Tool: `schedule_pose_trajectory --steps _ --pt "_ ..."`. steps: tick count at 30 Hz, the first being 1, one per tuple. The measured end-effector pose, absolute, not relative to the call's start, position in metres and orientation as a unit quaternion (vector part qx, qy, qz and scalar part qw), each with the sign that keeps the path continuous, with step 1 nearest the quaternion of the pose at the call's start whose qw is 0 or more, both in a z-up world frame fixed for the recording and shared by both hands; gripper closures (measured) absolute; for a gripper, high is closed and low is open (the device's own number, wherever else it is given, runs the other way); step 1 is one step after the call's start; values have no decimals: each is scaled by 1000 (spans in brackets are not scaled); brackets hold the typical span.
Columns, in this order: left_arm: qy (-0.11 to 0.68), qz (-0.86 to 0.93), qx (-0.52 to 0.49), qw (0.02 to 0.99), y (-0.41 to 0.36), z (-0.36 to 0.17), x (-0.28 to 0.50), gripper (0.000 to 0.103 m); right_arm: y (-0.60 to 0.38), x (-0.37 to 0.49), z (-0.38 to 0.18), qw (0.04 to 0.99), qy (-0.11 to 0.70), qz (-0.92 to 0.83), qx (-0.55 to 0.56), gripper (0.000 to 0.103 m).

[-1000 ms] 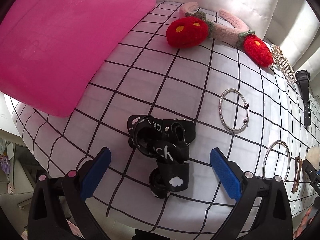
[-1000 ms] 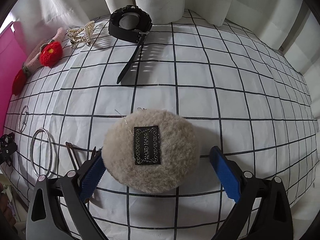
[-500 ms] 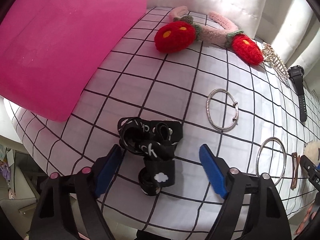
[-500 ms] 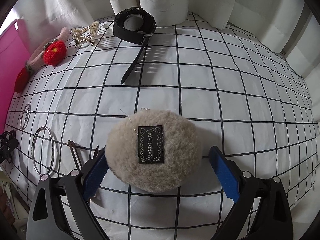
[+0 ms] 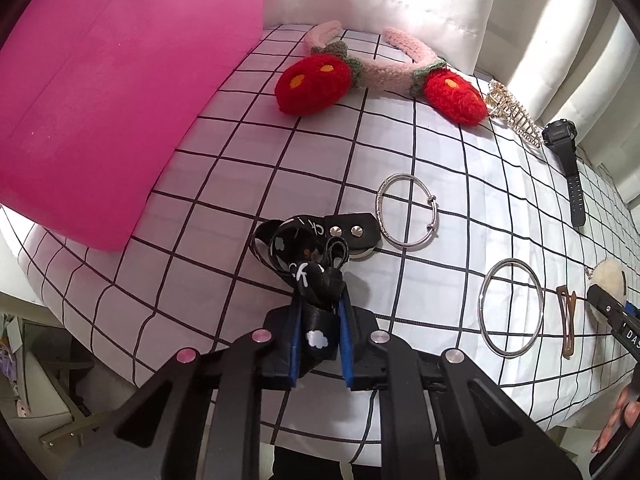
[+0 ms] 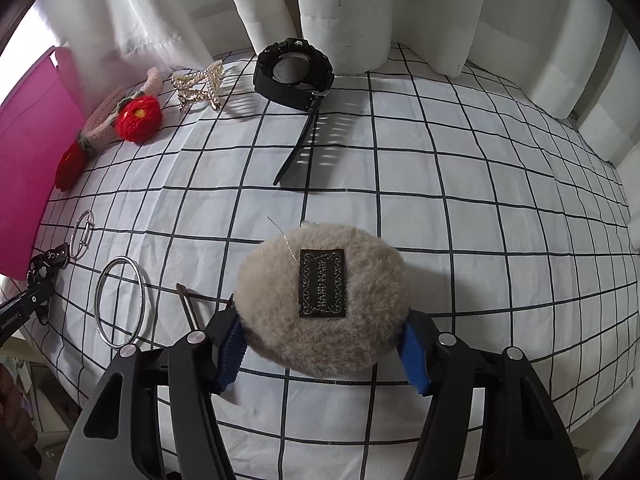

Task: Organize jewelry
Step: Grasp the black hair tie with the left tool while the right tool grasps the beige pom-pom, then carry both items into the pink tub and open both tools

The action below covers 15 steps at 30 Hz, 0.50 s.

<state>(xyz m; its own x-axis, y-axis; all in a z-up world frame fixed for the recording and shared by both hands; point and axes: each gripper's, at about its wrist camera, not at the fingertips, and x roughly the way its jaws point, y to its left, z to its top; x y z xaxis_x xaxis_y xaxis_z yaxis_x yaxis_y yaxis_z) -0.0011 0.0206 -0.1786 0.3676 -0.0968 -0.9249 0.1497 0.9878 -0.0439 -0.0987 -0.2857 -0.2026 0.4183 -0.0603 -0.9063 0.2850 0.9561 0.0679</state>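
A table [image 6: 500, 216] covered with a white cloth gridded in black lines carries everything, with white curtains [image 6: 344, 8] hanging behind its far edge. A large pink panel [image 5: 112, 80] stands over the far left corner. Just beside it, along the far edge, lies a pink knitted headband with two red flowers [image 5: 376, 76], then a pearly hair claw [image 6: 198, 84], then a black wristwatch [image 6: 294, 70] whose strap runs toward the middle of the table. Near the front edge, the right tongs [image 6: 322, 354] are clamped on the sides of a round beige fluffy pouch [image 6: 322, 300] bearing a dark stitched label, which rests on the cloth. At the front left corner, the left tongs [image 5: 320, 338] are pressed together on a black printed strap [image 5: 316, 256], bunched in loops, with a studded tab at its far end. Between strap and pouch lie, left to right, a thin silver bangle with a slider [image 5: 406, 210], just beside the strap's tab, a plain silver bangle [image 5: 512, 308], and a brown hair clip [image 5: 566, 326], which sits just beside the pouch.
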Motion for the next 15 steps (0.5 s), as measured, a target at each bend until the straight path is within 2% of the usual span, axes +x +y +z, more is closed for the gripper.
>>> schedule_pose_trajectory --steps 7,15 --pt "540 -81 8 838 31 -151 -8 88 -282 -98 -180 846 515 -88 108 41" --pt "499 -97 -3 861 29 -99 -5 88 -266 -88 -125 874 472 -62 100 41"
